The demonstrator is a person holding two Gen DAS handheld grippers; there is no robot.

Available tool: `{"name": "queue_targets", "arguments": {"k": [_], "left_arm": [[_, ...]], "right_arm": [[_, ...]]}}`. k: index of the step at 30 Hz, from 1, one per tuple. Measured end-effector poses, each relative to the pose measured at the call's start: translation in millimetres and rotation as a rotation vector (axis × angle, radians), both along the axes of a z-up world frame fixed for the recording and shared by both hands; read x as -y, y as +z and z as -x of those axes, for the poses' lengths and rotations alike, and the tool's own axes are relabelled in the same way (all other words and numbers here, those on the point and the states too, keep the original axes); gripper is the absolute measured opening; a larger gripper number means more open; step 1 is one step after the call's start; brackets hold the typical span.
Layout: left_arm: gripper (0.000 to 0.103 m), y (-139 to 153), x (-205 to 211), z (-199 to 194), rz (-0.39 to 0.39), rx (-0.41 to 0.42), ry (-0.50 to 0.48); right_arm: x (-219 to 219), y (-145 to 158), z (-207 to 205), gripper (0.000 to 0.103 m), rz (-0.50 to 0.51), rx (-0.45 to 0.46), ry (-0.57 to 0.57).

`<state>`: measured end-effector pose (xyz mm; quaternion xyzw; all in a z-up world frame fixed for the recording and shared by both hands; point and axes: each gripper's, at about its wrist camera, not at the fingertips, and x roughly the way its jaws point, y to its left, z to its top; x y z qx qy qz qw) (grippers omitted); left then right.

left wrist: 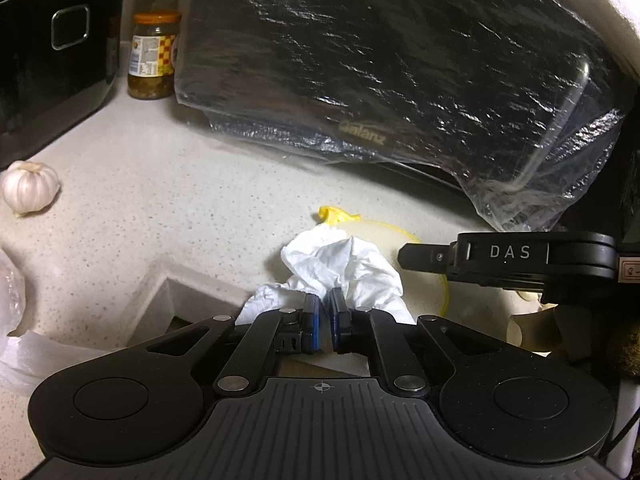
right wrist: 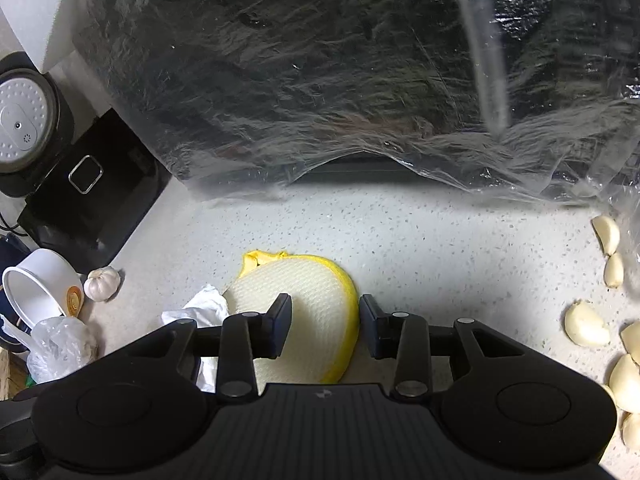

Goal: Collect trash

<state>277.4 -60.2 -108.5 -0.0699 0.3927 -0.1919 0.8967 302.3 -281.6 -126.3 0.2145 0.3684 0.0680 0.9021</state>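
A crumpled white tissue (left wrist: 340, 268) lies on the speckled counter (left wrist: 160, 184), and my left gripper (left wrist: 325, 304) is shut with a fold of that tissue pinched between its blue pads. Right behind the tissue lies a round, yellow-rimmed mesh pad (left wrist: 384, 232). In the right wrist view that pad (right wrist: 320, 300) lies flat between the fingers of my right gripper (right wrist: 324, 316), which is open and straddles it without pressing on it. The tissue (right wrist: 200, 308) pokes out at the pad's left. One finger (left wrist: 424, 256) of the right gripper reaches in from the right over the pad.
A black microwave (left wrist: 380, 60) wrapped in clear film fills the back. A jar (left wrist: 154, 56) and a black appliance (left wrist: 56, 60) stand at the left, near a garlic bulb (left wrist: 30, 188). Loose garlic cloves (right wrist: 586, 326) lie at the right. A white cup (right wrist: 40, 288) and a plastic bag (right wrist: 60, 344) sit at the left.
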Motion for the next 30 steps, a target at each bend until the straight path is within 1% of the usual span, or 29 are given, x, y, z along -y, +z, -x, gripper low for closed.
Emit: {"name": "queue_targets", "arguments": {"k": [1,4,8,13,16,18,20,23,25,27,30], "left_arm": [[0.007,0,0,0,-0.003,0.002,0.0],[0.007,2,-2,1,-0.008,0.008,0.006],[0.007,5,-8,4,-0.004,0.017,0.021],[0.007,7,-11,5,-0.009,0.025,0.028],[0.007,6,-8,4,-0.029,0.032,0.019],[0.007,6,-4,4,-0.033,0.035,0.008],[0.007,8,0,6,-0.038,0.046,-0.003],[0.007,17,5,13,-0.05,0.093,-0.024],[0.007,22,7,15,-0.038,0.109,-0.037],[0.007,24,10,12,-0.023,0.106,-0.053],[0.008,16,17,4,-0.042,0.084,-0.056]], "right_arm": [[-2,0,0,0.039,0.002,-0.002,0.005],[-5,4,4,0.039,-0.006,-0.007,0.023],[-4,11,22,0.039,-0.039,0.004,0.069],[-9,10,43,0.039,-0.074,-0.024,0.137],[-14,13,49,0.039,-0.03,-0.012,0.163],[-13,15,50,0.04,0.02,0.006,0.135],[-10,18,48,0.04,0.06,0.028,0.084],[-1,16,41,0.04,0.047,0.029,0.038],[2,12,35,0.04,0.039,0.018,0.012],[5,7,32,0.04,0.038,0.009,-0.008],[7,2,29,0.04,0.02,0.003,-0.013]]}}
